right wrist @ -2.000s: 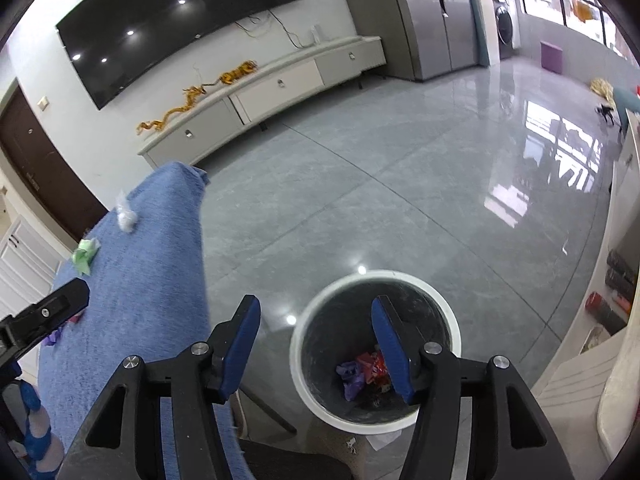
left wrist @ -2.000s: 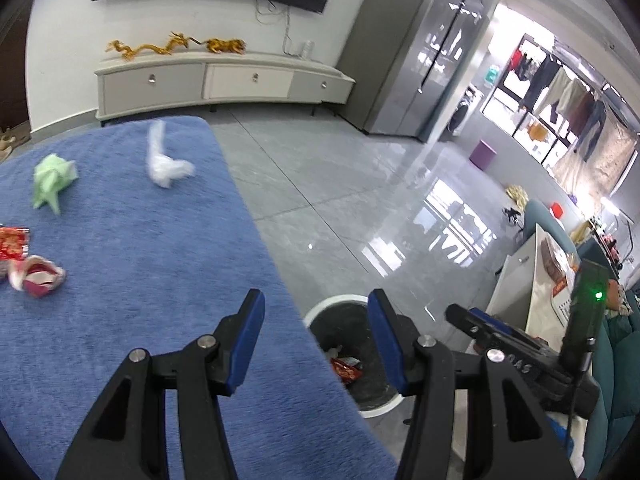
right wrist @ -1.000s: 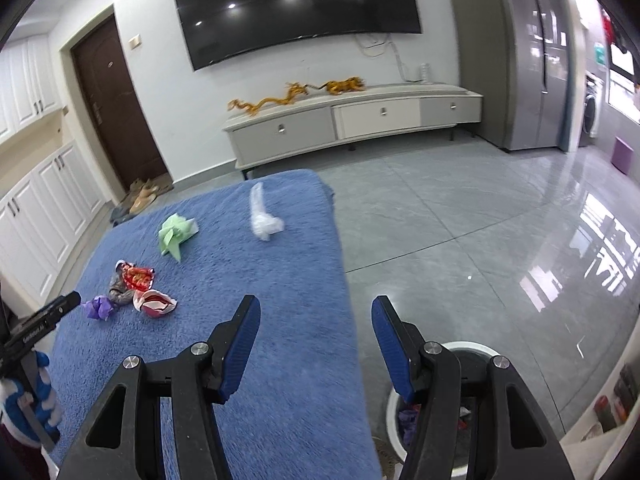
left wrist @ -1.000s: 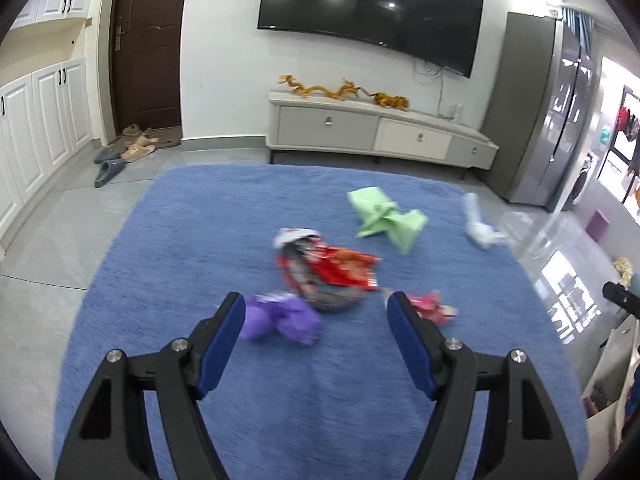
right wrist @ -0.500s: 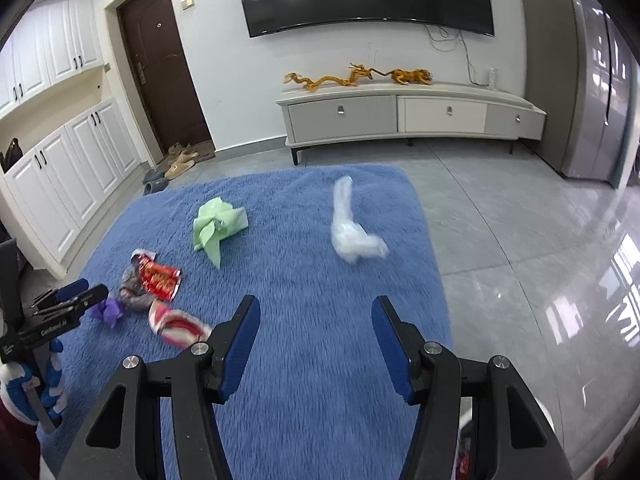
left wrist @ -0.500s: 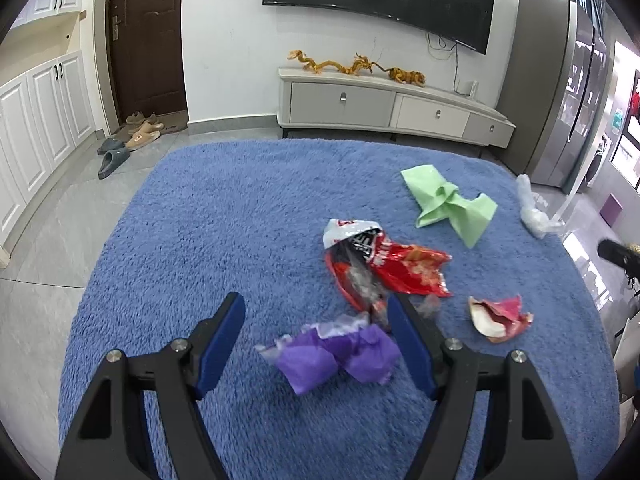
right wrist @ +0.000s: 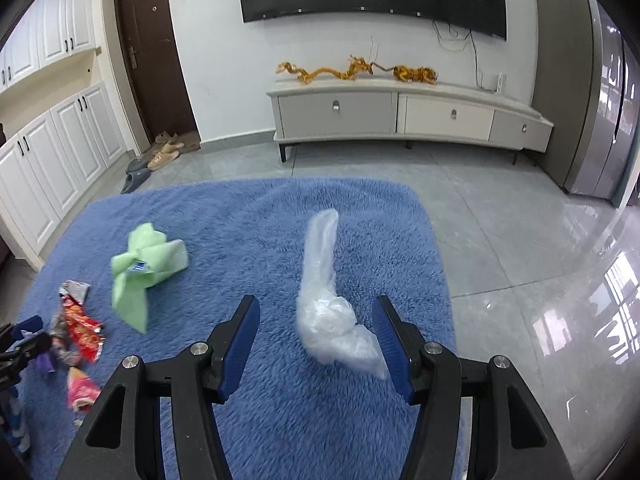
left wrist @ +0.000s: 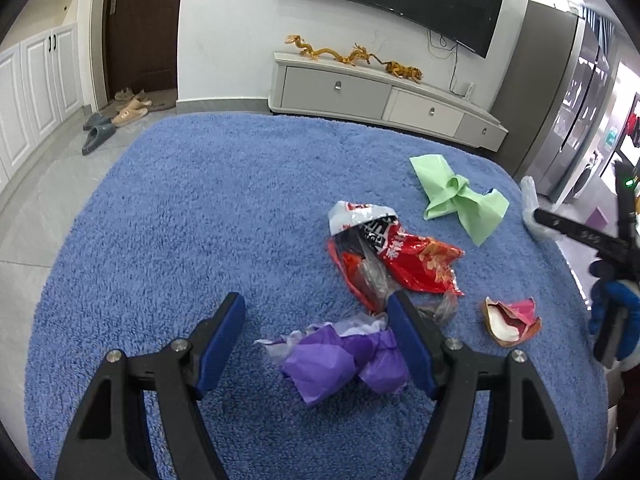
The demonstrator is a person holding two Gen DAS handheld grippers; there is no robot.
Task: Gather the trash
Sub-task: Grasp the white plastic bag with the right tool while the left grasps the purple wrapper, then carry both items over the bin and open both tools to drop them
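Note:
My left gripper is open over the blue rug, with a crumpled purple wrapper lying between its fingers, nearer the right one. Past it lie a red snack bag, a small pink wrapper and a green paper. My right gripper is open around a clear plastic bag on the rug. The green paper, red snack bag and pink wrapper show at its left.
A grey TV cabinet stands against the far wall under a TV. Slippers lie by the dark door. White cupboards line the left wall. Grey tiled floor runs right of the rug, with a fridge beyond.
Both grippers swung from the trash bin by the rug's edge to the rug. The left closed in on the purple wrapper, the right on the clear plastic bag. Both stayed open.

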